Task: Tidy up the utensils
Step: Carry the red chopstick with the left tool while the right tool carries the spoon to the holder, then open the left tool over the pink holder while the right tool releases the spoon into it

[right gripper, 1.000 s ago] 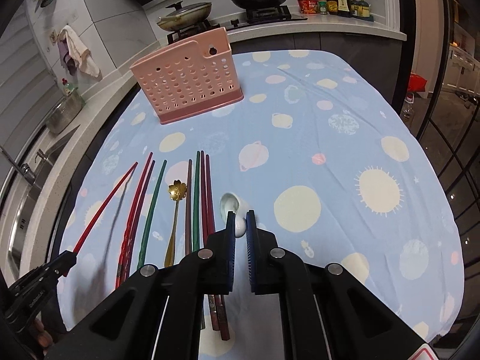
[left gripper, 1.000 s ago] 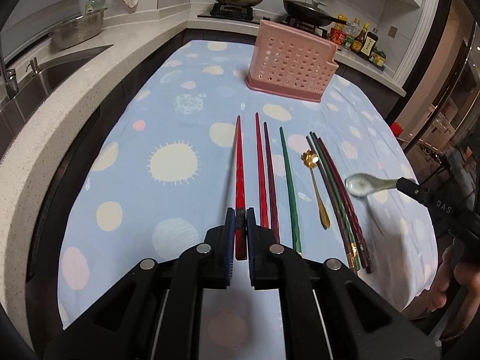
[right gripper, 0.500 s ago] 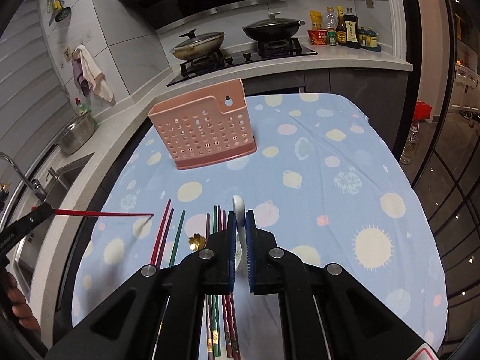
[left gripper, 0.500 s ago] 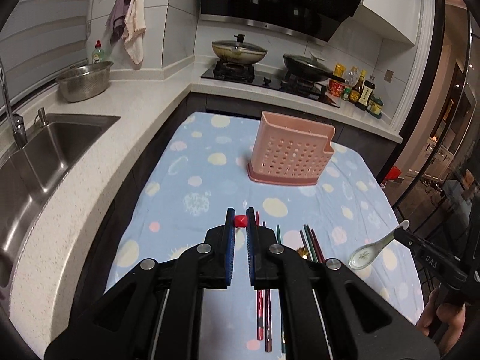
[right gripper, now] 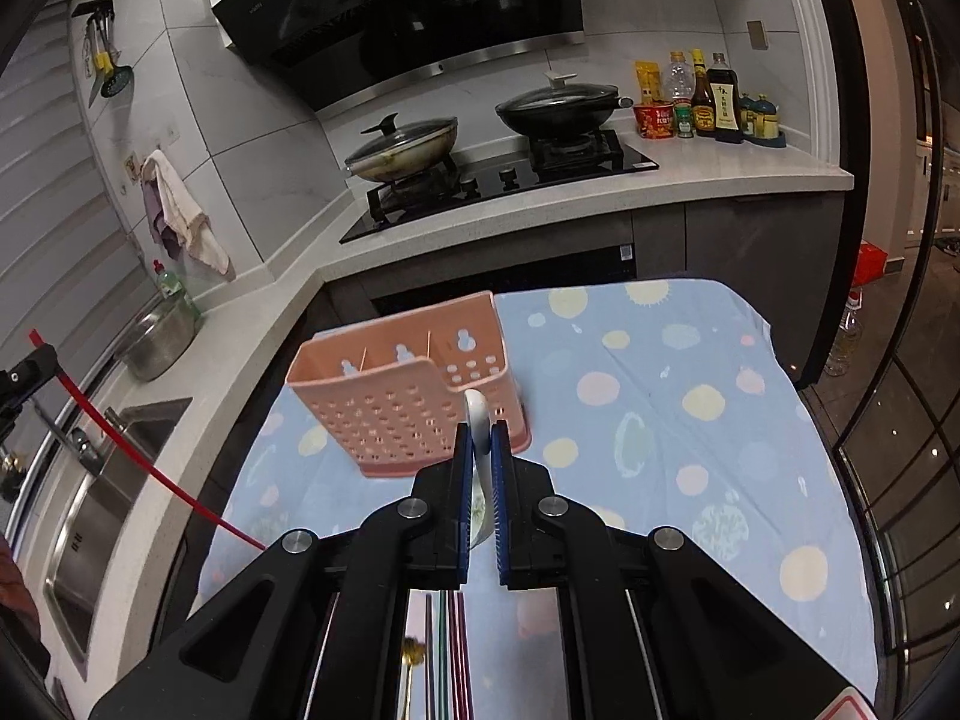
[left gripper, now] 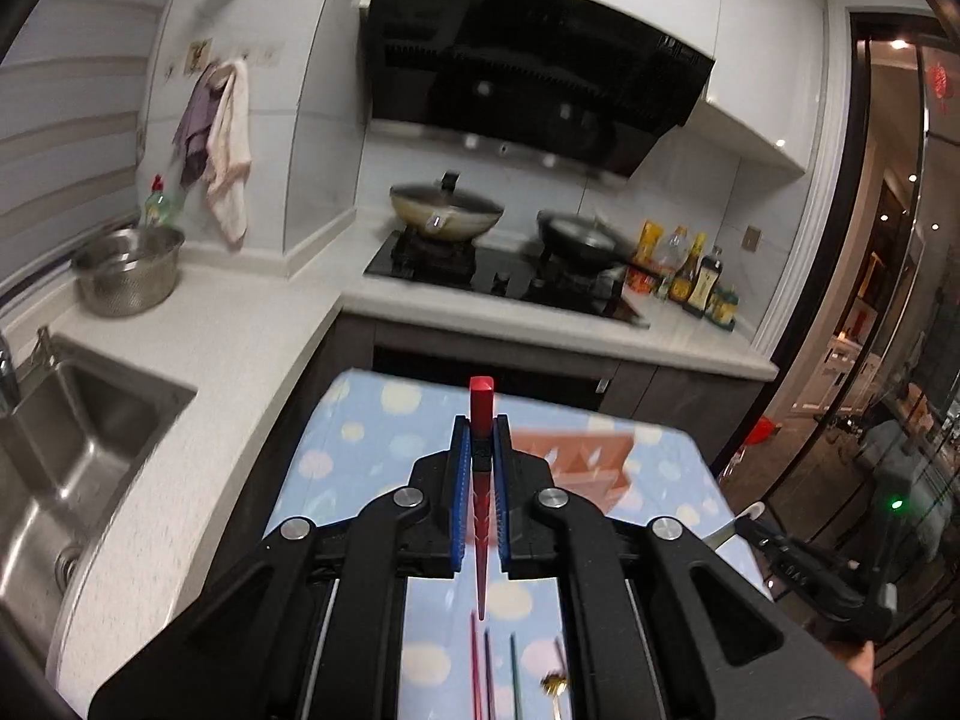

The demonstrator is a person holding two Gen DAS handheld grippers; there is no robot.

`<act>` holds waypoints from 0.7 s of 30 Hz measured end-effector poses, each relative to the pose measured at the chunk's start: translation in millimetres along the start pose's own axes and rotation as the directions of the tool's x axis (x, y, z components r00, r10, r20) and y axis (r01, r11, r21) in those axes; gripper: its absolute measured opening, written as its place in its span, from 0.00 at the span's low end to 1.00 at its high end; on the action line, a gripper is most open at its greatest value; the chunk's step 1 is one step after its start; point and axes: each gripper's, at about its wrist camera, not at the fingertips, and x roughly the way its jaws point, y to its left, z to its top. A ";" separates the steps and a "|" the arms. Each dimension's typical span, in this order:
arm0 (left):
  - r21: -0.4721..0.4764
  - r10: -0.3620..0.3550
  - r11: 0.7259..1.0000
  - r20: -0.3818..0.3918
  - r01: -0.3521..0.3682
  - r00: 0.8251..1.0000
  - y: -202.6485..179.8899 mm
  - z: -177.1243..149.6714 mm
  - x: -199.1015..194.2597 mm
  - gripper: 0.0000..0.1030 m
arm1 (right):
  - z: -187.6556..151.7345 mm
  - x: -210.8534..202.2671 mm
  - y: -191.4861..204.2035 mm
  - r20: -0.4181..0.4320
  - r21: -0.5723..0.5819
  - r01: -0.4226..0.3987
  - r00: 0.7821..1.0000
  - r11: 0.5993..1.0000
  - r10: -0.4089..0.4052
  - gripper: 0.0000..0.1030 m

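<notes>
Both grippers are now riding higher above the table than a second ago. Left gripper (left gripper: 480, 438) is pinching the red chopstick (left gripper: 480, 468); right gripper (right gripper: 478, 450) is clamping the white spoon (right gripper: 477, 420), its bowl mostly hidden. Pink caddy (right gripper: 408, 414) is blurring in the left view, showing sharp in the right, near the table's far edge.

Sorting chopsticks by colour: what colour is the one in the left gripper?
Red chopstick, clearest in the left wrist view.
</notes>
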 end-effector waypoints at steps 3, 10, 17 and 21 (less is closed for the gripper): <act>0.016 -0.014 1.000 0.062 0.013 0.998 -11.5 28.9 8.0 0.07 | 25.3 15.5 3.2 0.023 -0.009 0.001 1.000 1.000 -0.001 0.06; 0.040 -0.017 0.999 0.150 0.011 0.989 -28.5 72.2 46.6 0.07 | 72.3 56.2 8.9 0.058 -0.019 0.010 0.998 1.000 -0.009 0.06; 0.035 0.007 0.999 0.061 -0.009 0.998 -27.6 58.5 104.5 0.07 | 71.6 104.9 8.4 -0.013 -0.025 0.020 1.000 0.999 -0.020 0.06; 0.028 0.015 0.999 0.004 -0.015 1.000 -22.9 43.2 127.1 0.07 | 60.2 127.2 8.2 -0.063 -0.029 0.021 0.998 0.999 -0.023 0.06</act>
